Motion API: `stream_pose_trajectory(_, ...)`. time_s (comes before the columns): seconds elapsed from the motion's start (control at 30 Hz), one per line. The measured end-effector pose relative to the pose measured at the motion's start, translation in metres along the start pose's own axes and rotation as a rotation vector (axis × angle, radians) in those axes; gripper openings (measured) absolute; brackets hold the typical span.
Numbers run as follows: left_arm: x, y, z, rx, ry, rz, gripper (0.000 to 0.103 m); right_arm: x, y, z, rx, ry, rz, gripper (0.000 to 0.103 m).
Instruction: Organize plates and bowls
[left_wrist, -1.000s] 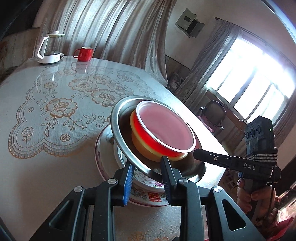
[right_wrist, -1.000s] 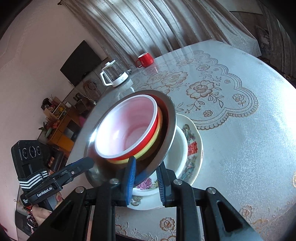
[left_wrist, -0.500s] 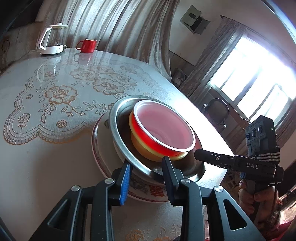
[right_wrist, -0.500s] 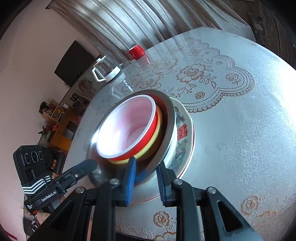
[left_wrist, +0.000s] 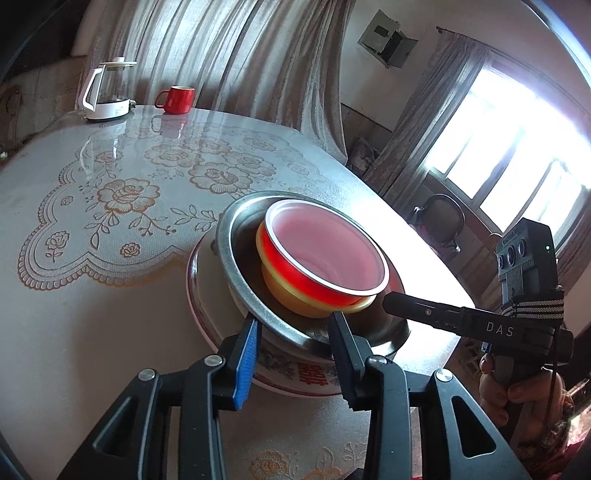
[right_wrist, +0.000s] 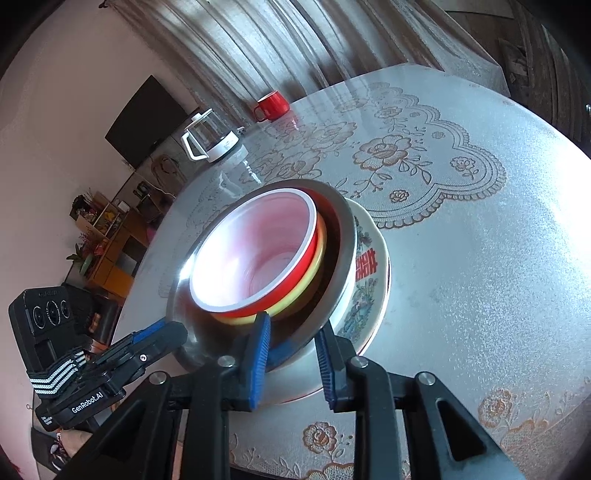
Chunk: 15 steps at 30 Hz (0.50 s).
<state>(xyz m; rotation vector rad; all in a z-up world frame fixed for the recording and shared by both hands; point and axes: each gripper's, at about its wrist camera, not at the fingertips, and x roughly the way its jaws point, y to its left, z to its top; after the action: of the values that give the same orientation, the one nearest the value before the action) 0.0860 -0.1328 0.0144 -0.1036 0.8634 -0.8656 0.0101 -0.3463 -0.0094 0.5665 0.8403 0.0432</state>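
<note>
so the steel bowl (left_wrist: 258, 295) is sitting just past the tips of the left gripper (left_wrist: 291, 354), with the red bowl (left_wrist: 325, 258) nested in a yellow bowl (left_wrist: 288, 291) inside it, and the whole stack is resting on the flowered plate (left_wrist: 207, 314) on the table (left_wrist: 74, 314). Both sets of jaws are opening right now: the left one is straddling the near rim of the steel bowl without pinching it, and the right gripper (right_wrist: 291, 354) is doing the same from its side, rim between the pads but not gripped as far as I can tell. What's worrying me: the steel bowl is looking tilted rather than seated flat, so with both grips letting go it might be rocking or sliding on the plate, and a pad dragging on the rim while backing out could be tipping the plastic bowls. Further off, a red mug (left_wrist: 177, 99) and a glass kettle (left_wrist: 107, 92) are standing well beyond the stack, nothing blocking a retreat, though the two grippers are crowding each other
</note>
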Motion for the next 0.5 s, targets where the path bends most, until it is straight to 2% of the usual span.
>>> stream_pose_trajectory(0.2, 0.0004, 0.0024, -0.0005, -0.021, 0.001, -0.001, 0.039, 0.0030, 0.0024, 0.0015, -0.023, -0.011, -0.038, 0.026)
stream_pose_trajectory(0.3, -0.0017, 0.0009, -0.0021, -0.014, -0.002, 0.008, 0.042, 0.0026, 0.0028, 0.0009, -0.028, -0.014, -0.040, 0.027)
stream_pose_trajectory(0.43, -0.0061, -0.0023, -0.0057, 0.000, -0.007, 0.026, 0.053, 0.0002, 0.0072, -0.0013, -0.055, -0.024, -0.072, 0.029)
stream_pose_trajectory(0.5, -0.0086, -0.0037, -0.0088, 0.009, -0.011, 0.046, 0.058, -0.0024, 0.0095, -0.0025, -0.075, -0.033, -0.102, 0.034)
